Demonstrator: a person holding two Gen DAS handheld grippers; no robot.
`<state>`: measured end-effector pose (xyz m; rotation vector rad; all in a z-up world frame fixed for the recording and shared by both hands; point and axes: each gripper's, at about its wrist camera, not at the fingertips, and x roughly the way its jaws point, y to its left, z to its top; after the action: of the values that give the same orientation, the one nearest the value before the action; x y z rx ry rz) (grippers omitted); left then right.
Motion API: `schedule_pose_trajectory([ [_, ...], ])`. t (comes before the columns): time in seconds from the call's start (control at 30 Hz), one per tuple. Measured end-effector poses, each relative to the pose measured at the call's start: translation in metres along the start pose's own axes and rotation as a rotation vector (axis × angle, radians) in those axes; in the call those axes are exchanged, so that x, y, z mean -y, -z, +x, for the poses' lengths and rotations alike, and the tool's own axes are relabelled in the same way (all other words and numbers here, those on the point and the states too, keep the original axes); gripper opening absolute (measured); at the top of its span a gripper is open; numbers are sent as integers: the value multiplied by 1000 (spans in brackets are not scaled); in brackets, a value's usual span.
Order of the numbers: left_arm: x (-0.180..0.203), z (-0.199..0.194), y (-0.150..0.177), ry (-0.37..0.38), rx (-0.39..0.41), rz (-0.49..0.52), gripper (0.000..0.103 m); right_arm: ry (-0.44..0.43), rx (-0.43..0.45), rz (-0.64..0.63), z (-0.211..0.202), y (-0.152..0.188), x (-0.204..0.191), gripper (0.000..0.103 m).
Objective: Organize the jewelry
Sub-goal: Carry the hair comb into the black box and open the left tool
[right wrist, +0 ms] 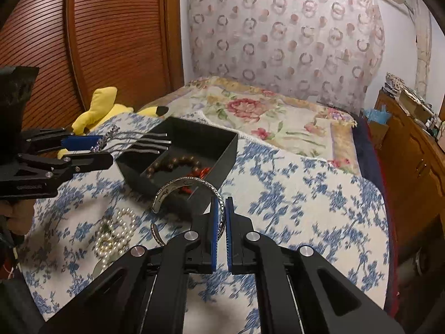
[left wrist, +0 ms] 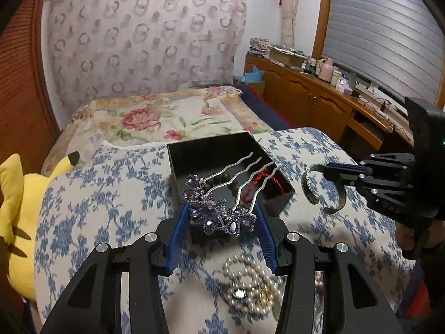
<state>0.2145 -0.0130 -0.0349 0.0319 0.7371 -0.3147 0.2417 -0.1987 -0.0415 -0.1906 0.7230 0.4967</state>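
A jewelled hair comb (left wrist: 222, 211), set with purple stones and four wavy silver prongs, sits clamped between the blue pads of the left gripper (left wrist: 221, 217), its prongs reaching out over the near edge of an open black box (left wrist: 194, 150). Seen from the right wrist, the comb (right wrist: 103, 140) is held level just above the box's left rim (right wrist: 205, 133).

Inside the box lie a string of brown wooden beads (right wrist: 173, 162) and a red cord (right wrist: 198, 174).

The right gripper (right wrist: 221, 217) is closed on a silver cuff bracelet (right wrist: 189, 185), pinching the band near one end so that the engraved curve arcs to the left in front of the box. From the left wrist, the bracelet (left wrist: 311, 186) hangs just right of the box and above the cloth.

A tangle of pearl necklace (left wrist: 250, 286) rests on a blue-and-white flowered cloth (left wrist: 111, 208) below the left gripper. In the right view the pearls (right wrist: 116, 231) lie left of the cuff, near a second thin silver band (right wrist: 155, 232).

A yellow plush toy (left wrist: 14, 217) leans at the left edge of the cloth. Behind lie a floral bedspread (left wrist: 155, 122), a patterned curtain (left wrist: 144, 36) and a wooden cabinet (left wrist: 306, 97) crowded with bottles and boxes.
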Motion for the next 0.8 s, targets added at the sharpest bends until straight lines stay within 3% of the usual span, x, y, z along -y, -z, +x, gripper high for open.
schedule_pose_trajectory([
  [0.5, -7, 37, -18, -13, -32, 0, 45, 8, 26, -31, 26, -32, 8, 6],
  [0.8, -10, 40, -20, -17, -21, -12, 45, -17, 11, -51, 54, -50, 2, 6],
])
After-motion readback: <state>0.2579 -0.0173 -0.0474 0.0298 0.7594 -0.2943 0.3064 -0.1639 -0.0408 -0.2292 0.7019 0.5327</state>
